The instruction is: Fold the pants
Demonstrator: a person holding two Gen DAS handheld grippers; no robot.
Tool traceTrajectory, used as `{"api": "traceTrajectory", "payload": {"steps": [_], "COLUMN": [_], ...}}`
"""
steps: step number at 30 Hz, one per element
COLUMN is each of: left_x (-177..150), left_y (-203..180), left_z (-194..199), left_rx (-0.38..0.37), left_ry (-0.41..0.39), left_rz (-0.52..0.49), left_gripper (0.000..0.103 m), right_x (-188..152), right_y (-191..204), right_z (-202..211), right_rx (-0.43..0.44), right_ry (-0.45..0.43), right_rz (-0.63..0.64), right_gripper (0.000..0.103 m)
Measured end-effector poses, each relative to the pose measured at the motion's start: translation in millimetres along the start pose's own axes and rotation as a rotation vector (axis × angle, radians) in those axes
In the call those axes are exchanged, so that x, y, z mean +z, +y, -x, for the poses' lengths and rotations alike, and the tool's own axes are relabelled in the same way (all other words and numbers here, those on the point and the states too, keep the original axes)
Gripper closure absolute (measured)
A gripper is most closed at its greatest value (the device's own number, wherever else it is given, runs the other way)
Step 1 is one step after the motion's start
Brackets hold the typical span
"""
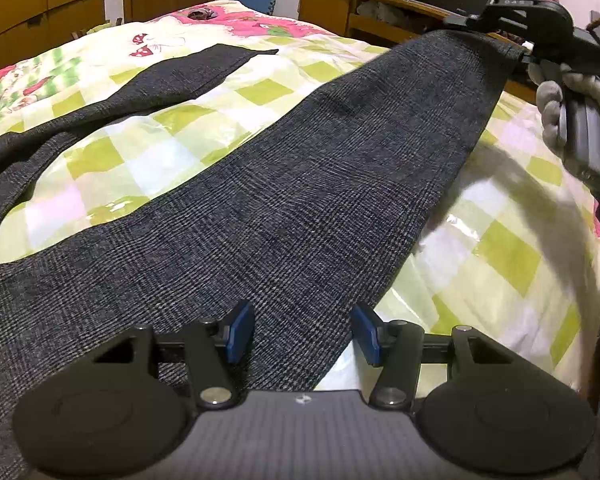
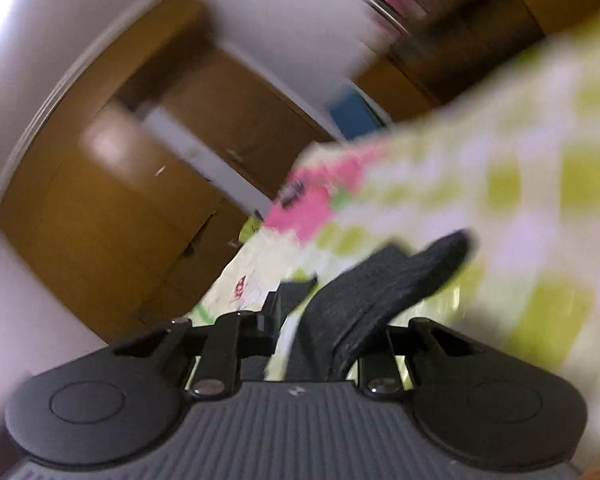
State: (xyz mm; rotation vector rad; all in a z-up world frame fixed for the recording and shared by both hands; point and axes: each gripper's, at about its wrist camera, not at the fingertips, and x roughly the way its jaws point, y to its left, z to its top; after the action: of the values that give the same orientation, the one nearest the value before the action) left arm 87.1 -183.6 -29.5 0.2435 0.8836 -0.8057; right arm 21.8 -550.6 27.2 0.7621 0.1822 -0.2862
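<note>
Right claw (image 1: 518, 46) grips a leg hem of the pants (image 1: 284, 200) — lifted over the bed's (image 1: 512, 248) right edge; left claw (image 1: 303, 334) gapes wide just above the cloth.

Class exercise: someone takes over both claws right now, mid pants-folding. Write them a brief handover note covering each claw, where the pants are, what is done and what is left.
Left claw: open, low over the near leg at the hip end, gripping nothing.
Right claw: shut on the hem of the near leg, lifted off the bed.
Pants: dark checked, spread on the checked quilt; the far leg lies flat.
Done: hem picked up.
Left: probably carry the near leg over onto the far one, then fold lengthwise.
</note>
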Motion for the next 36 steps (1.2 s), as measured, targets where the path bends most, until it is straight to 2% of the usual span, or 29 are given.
{"api": "traceTrajectory", "payload": {"steps": [1,3,4,5,6,9,10,12,13,14,16,17,19,20,21,22,23,24,25,29,31,33,36], "left_x": [0.8,2.5,3.4,3.8,3.6,2.1,1.9,1.9,1.9,1.7,-0.3,-3.2,-11.9,-15.9,-19.0,-21.1,-23.0,-25.0,-26.7,-35.0,-41.8,-51.2,-74.1], "left_y": [-0.7,-2.7,-4.1,-5.4,-6.1,-4.6,-3.9,-3.0,-1.7,-0.4,2.9,5.4,11.9,14.4,16.3,18.0,20.0,21.6,24.1,40.9,55.0,72.1,101.7], "left_z": [-1.2,-2.7,-2.7,-2.1,-1.2,-0.1,1.3,5.0,6.7,8.2,11.2,12.4,12.5,14.0,16.6,19.4,22.6,25.2,28.5,50.6,66.3,79.0,93.5], "left_rx": [-0.004,-0.016,-0.021,-0.024,-0.025,-0.024,-0.019,-0.007,-0.004,-0.005,-0.002,-0.006,-0.021,-0.03,-0.035,-0.04,-0.043,-0.041,-0.035,0.009,0.051,0.098,0.158], "left_ry": [-0.002,-0.005,-0.008,-0.011,-0.014,-0.011,-0.014,-0.021,-0.024,-0.021,-0.012,0.002,0.044,0.05,0.048,0.048,0.046,0.042,0.037,0.0,-0.024,-0.031,-0.005], "left_rz": [0.002,0.003,0.001,-0.002,-0.004,0.006,0.006,0.009,0.015,0.022,0.031,0.033,0.046,0.051,0.056,0.06,0.067,0.072,0.075,0.091,0.109,0.129,0.181], "left_gripper": [0.036,0.036,0.036,0.036,0.036,0.036,0.036,0.036,0.036,0.036,0.036,0.036,0.036,0.035,0.035,0.035,0.035,0.035,0.035,0.035,0.035,0.034,0.032], "right_x": [0.7,1.4,1.1,1.1,0.8,-1.7,-3.9,-11.0,-16.1,-22.9,-36.4,-45.8,-61.6,-68.2,-71.1,-71.1,-70.5,-68.6,-67.2,-74.7,-83.3,-101.3,-138.1], "right_y": [-5.6,-27.3,-35.8,-45.6,-47.7,-28.3,-17.8,3.1,11.8,20.4,26.5,27.8,18.1,9.3,4.3,2.6,5.2,11.1,17.8,66.7,88.1,111.0,138.5], "right_z": [-2.1,-17.2,-21.1,-19.7,-15.6,-7.8,-7.4,-7.1,-11.0,-21.4,-39.0,-45.1,-60.2,-68.1,-68.4,-67.2,-64.6,-62.9,-62.9,-44.3,-37.4,-38.4,-44.3], "right_rx": [-0.081,-0.319,-0.381,-0.404,-0.392,-0.427,-0.412,-0.314,-0.27,-0.217,-0.142,-0.133,-0.22,-0.29,-0.309,-0.316,-0.336,-0.365,-0.374,-0.26,-0.181,-0.055,0.039], "right_ry": [-0.005,0.043,0.069,0.088,0.086,0.048,0.03,0.035,0.07,0.134,0.231,0.282,0.371,0.415,0.423,0.416,0.413,0.411,0.408,0.386,0.397,0.468,0.602], "right_rz": [0.011,0.048,0.04,0.003,-0.011,0.133,0.182,0.247,0.266,0.277,0.273,0.273,0.267,0.268,0.269,0.274,0.28,0.292,0.307,0.449,0.478,0.47,0.488], "right_gripper": [0.077,0.068,0.068,0.068,0.068,0.066,0.066,0.064,0.058,0.056,0.056,0.056,0.056,0.057,0.066,0.067,0.067,0.06,0.059,0.057,0.047,0.044,0.043]}}
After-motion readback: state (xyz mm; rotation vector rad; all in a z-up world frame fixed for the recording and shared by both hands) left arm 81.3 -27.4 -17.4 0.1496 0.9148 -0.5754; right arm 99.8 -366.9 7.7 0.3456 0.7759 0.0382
